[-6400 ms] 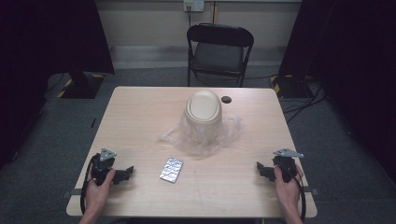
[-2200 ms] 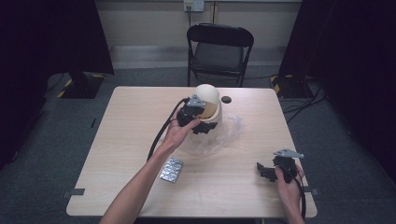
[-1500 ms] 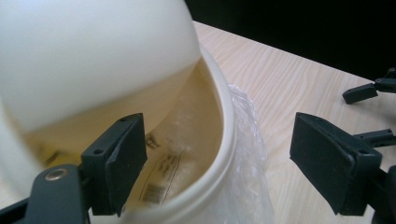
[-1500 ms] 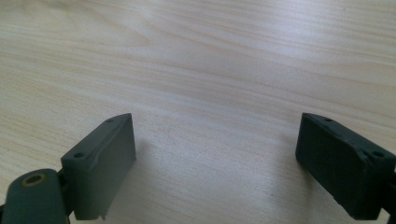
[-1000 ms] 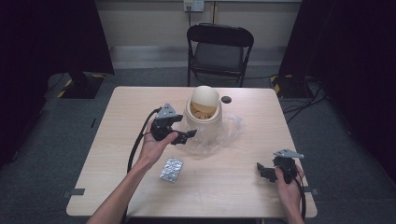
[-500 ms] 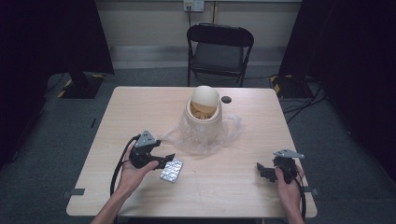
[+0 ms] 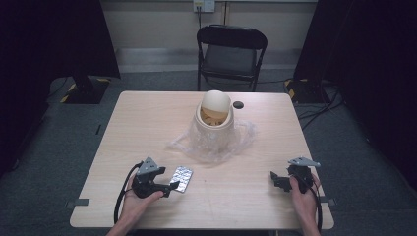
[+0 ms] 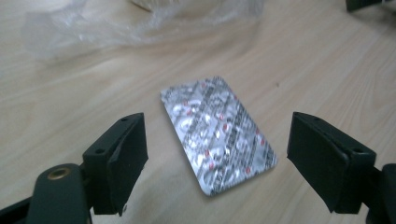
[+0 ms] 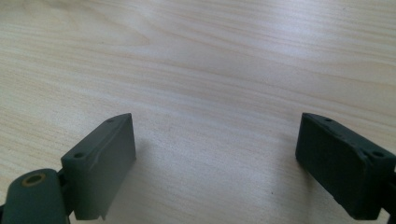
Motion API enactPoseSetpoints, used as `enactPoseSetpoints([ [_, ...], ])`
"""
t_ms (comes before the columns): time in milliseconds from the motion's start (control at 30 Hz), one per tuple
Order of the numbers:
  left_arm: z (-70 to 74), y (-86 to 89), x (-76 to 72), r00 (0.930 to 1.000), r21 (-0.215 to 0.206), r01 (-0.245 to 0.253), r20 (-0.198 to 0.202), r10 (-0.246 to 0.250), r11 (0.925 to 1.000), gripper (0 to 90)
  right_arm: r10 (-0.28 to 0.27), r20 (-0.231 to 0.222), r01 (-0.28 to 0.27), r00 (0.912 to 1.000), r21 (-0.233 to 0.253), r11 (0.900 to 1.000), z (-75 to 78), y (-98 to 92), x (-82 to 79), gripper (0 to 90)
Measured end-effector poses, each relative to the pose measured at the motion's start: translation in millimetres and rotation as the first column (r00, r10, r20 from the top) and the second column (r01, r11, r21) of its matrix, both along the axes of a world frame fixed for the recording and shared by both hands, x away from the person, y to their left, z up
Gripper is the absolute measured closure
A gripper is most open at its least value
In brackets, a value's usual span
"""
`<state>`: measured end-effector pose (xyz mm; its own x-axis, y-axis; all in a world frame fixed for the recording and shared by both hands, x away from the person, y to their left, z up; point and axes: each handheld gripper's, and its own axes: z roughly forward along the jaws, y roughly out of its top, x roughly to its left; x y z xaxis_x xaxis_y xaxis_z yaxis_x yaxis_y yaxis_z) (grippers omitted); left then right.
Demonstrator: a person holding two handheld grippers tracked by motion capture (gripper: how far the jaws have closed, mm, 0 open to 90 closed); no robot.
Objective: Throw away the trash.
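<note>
High view: pale wooden table [image 7: 147,123]; black chair [image 7: 231,51] beyond.

Both claws [image 7: 169,186] [image 7: 273,180] low, jaws apart

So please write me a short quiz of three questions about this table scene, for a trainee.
1. True or false: the blister pack lies flat between the open fingers of the left gripper.
2. What surrounds the base of the cream jar? A) clear plastic wrap B) a towel C) a tray
3. What does the right gripper hold?

Key: 1 true. 2 A. 3 nothing; it is open over the bare table.
</note>
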<state>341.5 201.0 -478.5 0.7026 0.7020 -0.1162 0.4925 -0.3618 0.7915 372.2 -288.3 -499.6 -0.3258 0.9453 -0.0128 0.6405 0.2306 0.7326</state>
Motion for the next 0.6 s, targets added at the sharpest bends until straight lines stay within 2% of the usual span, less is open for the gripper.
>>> enactPoseSetpoints([
  [67, -4.7, 0.7, -3.4, 1.0, 0.007, -0.009, -0.005, 0.009, 0.9999, 19.8, 0.0, 0.0, 0.0, 1.0, 0.0, 1.0, 0.0, 0.0, 0.0, 11.2],
  [100, -10.3, 1.0, -6.6, 0.9996, 0.0, -0.004, -0.028, 0.004, 1.0, 19.6, 0.0, 0.0, 0.0, 1.0, 0.0, 1.0, 0.0, 0.0, 0.0, 11.2],
  [133, -10.3, 1.0, -6.6, 0.9996, 0.0, -0.004, -0.028, 0.004, 1.0, 19.5, 0.0, 0.0, 0.0, 1.0, 0.0, 1.0, 0.0, 0.0, 0.0, 11.2],
  [167, -15.0, -2.9, -8.2, 0.9997, 0.016, 0.001, -0.026, -0.001, 0.9999, 19.4, 0.0, 0.0, 0.0, 1.0, 0.0, 1.0, 0.0, 0.1, -0.1, 11.2],
  [200, -15.0, -2.9, -8.2, 0.9997, 0.016, 0.001, -0.026, -0.001, 0.9999, 19.4, 0.0, 0.0, 0.0, 1.0, 0.0, 1.0, 0.0, 0.1, -0.1, 11.2],
  [233, -17.2, -9.2, -8.6, 0.9991, 0.034, 0.02, -0.038, -0.019, 0.9992, 19.5, -0.001, 0.0, 0.001, 1.0, 0.0, 1.0, 0.0, 0.1, -0.1, 11.2],
  [267, -17.2, -9.2, -8.6, 0.9991, 0.034, 0.02, -0.038, -0.019, 0.9992, 19.5, 0.0, 0.0, 0.0, 1.0, 0.0, 1.0, 0.0, 0.1, 0.0, 11.2],
  [300, -20.0, -15.4, -8.7, 0.9993, 0.081, 0.029, -0.024, -0.027, 0.9963, 19.6, 0.0, 0.0, 0.0, 1.0, 0.0, 1.0, 0.0, 0.0, 0.0, 11.2],
  [467, -20.7, -25.1, -3.6, 0.9998, 0.082, 0.011, -0.017, -0.009, 0.9965, 16.4, -0.001, 0.0, 0.001, 1.0, 0.0, 1.0, 0.0, 0.1, 0.0, 11.2],
  [533, -21.2, -34.1, -0.9, 0.9999, 0.101, 0.011, -0.011, -0.01, 0.9949, 15.5, 0.0, 0.0, 0.0, 1.0, 0.0, 1.0, 0.0, 0.1, -0.1, 11.3],
  [567, -20.8, -36.7, -0.1, 1.0, 0.126, 0.007, 0.001, -0.007, 0.9919, 15.5, 0.0, 0.0, 0.0, 1.0, 0.0, 1.0, 0.0, 0.1, -0.1, 11.3],
  [600, -20.8, -36.7, -0.1, 1.0, 0.126, 0.007, 0.001, -0.007, 0.9919, 15.6, 0.0, 0.0, 0.0, 1.0, 0.0, 1.0, 0.0, 0.1, -0.1, 11.3],
])
